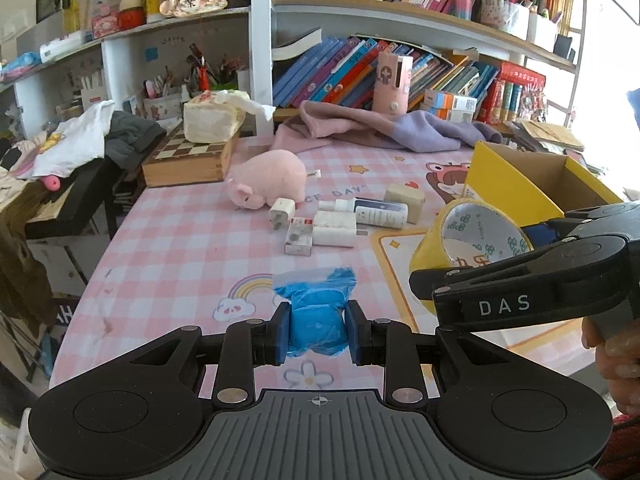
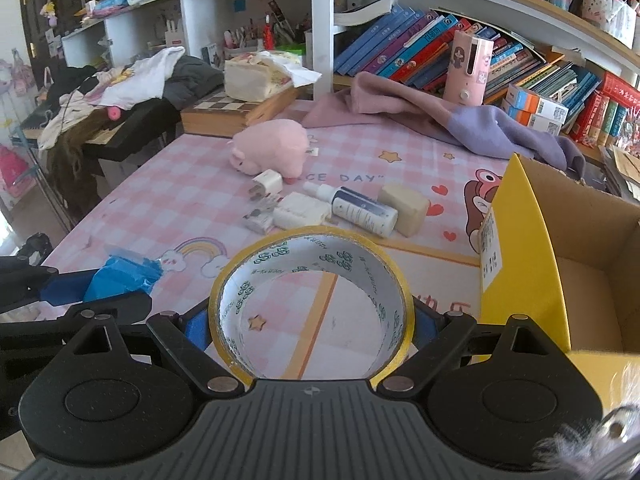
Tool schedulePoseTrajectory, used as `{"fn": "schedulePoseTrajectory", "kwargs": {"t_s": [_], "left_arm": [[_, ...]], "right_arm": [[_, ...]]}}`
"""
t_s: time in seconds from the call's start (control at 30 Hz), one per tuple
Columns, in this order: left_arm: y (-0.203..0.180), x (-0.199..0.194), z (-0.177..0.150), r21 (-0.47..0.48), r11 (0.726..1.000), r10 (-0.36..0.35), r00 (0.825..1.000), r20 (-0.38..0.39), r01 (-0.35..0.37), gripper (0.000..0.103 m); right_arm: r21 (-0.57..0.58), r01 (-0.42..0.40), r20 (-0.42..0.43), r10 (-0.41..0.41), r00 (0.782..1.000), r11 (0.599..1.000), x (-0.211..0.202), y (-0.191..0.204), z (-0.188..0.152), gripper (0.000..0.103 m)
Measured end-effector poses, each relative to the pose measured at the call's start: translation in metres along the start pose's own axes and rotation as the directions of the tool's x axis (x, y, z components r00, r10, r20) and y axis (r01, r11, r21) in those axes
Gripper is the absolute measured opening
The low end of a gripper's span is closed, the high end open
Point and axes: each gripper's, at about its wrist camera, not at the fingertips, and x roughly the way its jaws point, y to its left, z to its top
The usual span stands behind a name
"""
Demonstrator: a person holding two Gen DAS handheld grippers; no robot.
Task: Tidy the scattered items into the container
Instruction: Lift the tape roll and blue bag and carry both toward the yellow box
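Two tools loaded. Left tool (image 1: 317,334) pinches blue packet (image 1: 316,312) (crinkled); right tool (image 2: 312,330) spans yellow tape roll (image 2: 310,300), beside yellow box (image 2: 524,264).

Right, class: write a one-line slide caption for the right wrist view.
Right gripper holds a yellow tape roll beside the open yellow box, small items still scattered on the pink checked tablecloth.
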Motion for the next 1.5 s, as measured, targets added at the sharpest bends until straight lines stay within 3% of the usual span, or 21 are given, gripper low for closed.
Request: {"fn": "schedulePoseTrajectory", "kwargs": {"t_s": [0.5, 0.73, 0.97, 1.27, 1.5], "left_arm": [[-0.01, -0.057, -0.052, 0.015, 0.999, -0.028, 1.0, -0.002, 0.028, 0.026], [-0.023, -0.078, -0.079, 0.032, 0.996, -0.077, 0.996, -0.035, 0.079, 0.026], [-0.039, -0.088, -0.085, 0.057, 0.991, -0.117, 0.993, -0.03, 0.119, 0.026], [-0.076, -0.085, -0.086, 0.119, 0.968, -0.218, 0.975, -0.041, 0.222, 0.026], [-0.112, -0.081, -0.084, 0.199, 0.931, -0.301, 0.952, -0.063, 0.307, 0.026]], "right_arm": [[0.049, 0.011, 0.002, -0.011, 1.0, 0.999, -0.057, 0.023, -0.059, 0.091], [0.09, 0.038, -0.029, -0.036, 0.999, 0.995, -0.085, 0.027, -0.101, 0.091], [0.151, 0.086, -0.029, -0.083, 0.996, 0.985, -0.109, 0.016, -0.12, 0.091], [0.216, 0.173, -0.047, -0.166, 0.985, 0.961, -0.136, -0.012, -0.145, 0.091], [0.302, 0.25, -0.064, -0.242, 0.968, 0.92, -0.157, -0.042, -0.166, 0.091]]}}
